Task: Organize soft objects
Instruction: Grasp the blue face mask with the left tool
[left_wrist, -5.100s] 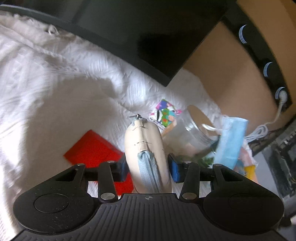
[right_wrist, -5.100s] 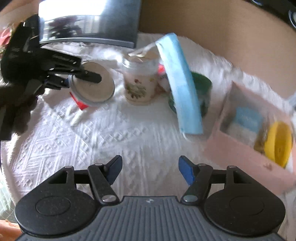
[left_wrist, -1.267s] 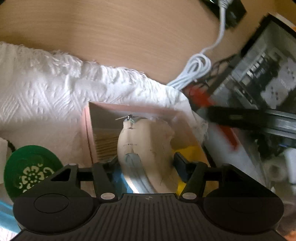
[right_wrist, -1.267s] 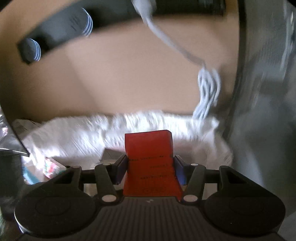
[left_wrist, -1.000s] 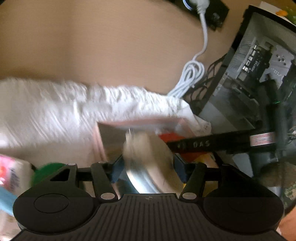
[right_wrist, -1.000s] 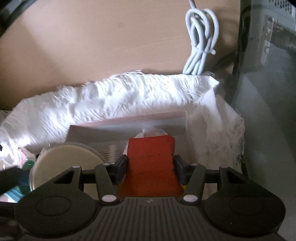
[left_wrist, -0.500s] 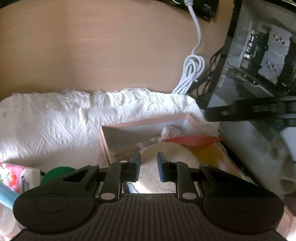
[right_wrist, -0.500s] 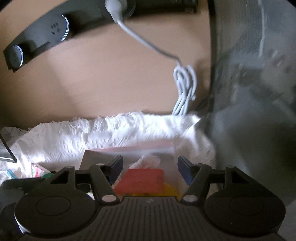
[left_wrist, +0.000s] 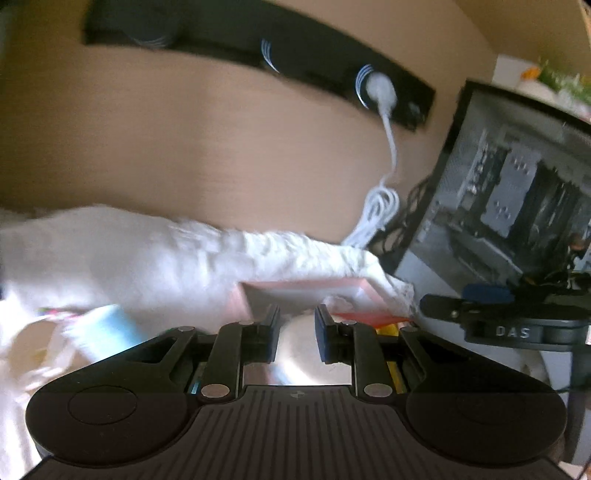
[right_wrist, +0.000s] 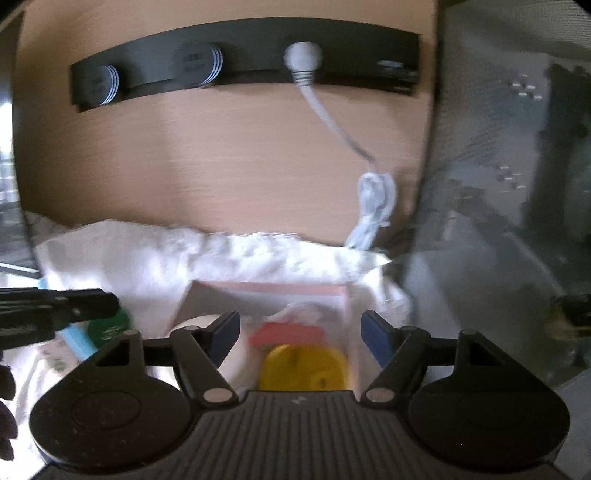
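Wood-grain panelling forms the backdrop, carrying a black power strip with a white plug and coiled cable. Below it, a white textured cloth covers the surface. A pink box sits on the cloth near its right edge, beside a computer case. Inside the box lie a red pouch, a yellow round object, a cream round pouch and a crumpled white tissue. The right gripper hovers over the box, jaws spread wide and holding nothing. The left gripper hangs above the cream pouch, jaws nearly together with a narrow gap, grasping nothing. A blue face mask lies blurred at left.
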